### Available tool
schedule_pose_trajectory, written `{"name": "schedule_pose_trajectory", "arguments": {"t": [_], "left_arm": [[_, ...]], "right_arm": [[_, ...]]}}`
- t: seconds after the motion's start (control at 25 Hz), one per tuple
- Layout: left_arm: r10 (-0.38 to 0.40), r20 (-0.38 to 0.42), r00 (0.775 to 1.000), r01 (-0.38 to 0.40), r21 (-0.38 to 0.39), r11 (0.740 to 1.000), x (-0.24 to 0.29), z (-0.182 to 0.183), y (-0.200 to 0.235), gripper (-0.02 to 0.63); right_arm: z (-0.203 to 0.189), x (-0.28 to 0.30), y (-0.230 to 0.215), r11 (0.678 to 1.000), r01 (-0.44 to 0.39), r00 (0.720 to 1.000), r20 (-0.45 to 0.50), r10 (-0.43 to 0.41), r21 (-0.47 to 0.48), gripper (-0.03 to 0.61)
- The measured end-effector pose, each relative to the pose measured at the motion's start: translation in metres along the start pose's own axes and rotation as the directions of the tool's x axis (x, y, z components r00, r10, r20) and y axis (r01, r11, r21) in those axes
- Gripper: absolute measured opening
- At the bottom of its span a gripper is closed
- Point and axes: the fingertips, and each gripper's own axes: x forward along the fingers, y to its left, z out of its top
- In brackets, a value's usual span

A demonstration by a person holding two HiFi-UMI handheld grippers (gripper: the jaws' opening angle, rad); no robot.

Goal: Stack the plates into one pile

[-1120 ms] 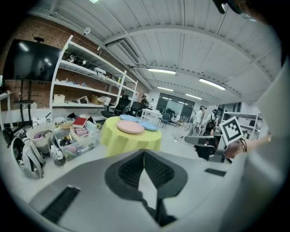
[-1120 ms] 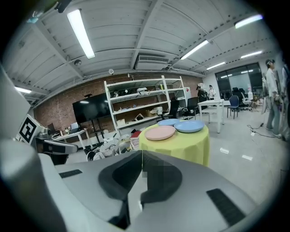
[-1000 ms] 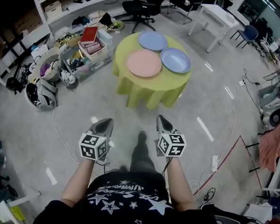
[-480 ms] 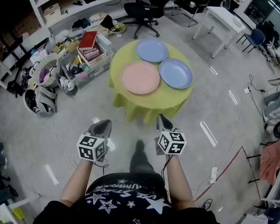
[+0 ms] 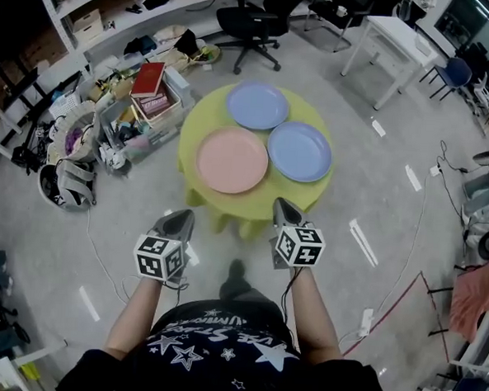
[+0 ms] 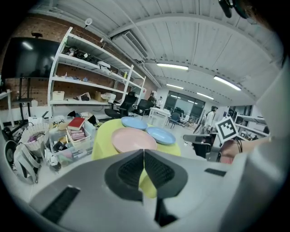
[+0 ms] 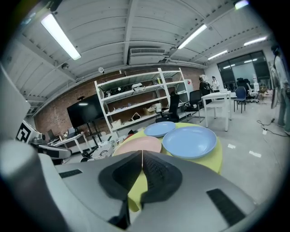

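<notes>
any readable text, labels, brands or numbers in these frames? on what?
No text here can be read as words.
Black shirt: a line of white print above the stars, upside down and too blurred to read.
Left marker cube, right marker cube: black-and-white square patterns only, no letters or digits.
Red book: cover too small to read.

On the round table (image 5: pixel 245 209) three plates lie close together, none on another: the near-left plate (image 5: pixel 232 160), the right plate (image 5: pixel 299 151) beside it, and the far plate (image 5: pixel 257 105) behind both. The left gripper (image 5: pixel 184 216) and right gripper (image 5: pixel 282 204) hang side by side before the table's near edge. Left of the table sits a crate of books (image 5: pixel 152 92); behind it stands an office chair (image 5: pixel 251 21), with a desk (image 5: pixel 396 36) to the right.
</notes>
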Motion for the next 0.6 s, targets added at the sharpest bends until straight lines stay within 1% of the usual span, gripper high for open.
{"name": "schedule_pose_trajectory", "arguments": {"t": [0.24,0.44,0.6], "left_arm": [[0.026,-0.008,1.0,-0.026,-0.016,1.0,0.03,0.014,0.002,0.018],[0.06,-0.008,0.998,-0.06,-0.03,0.998,0.047,0.02,0.006,0.018],[0.079,-0.004,0.997,-0.079,-0.042,0.996,0.051,0.025,0.007,0.018]], "right_arm": [[0.013,0.029,-0.031,0.999,-0.009,1.0,-0.012,0.009,0.032,0.015],[0.012,0.051,-0.042,0.998,-0.047,0.998,-0.038,0.048,0.038,0.015],[0.017,0.061,-0.045,0.997,-0.067,0.997,-0.043,0.069,0.039,0.015]]}}
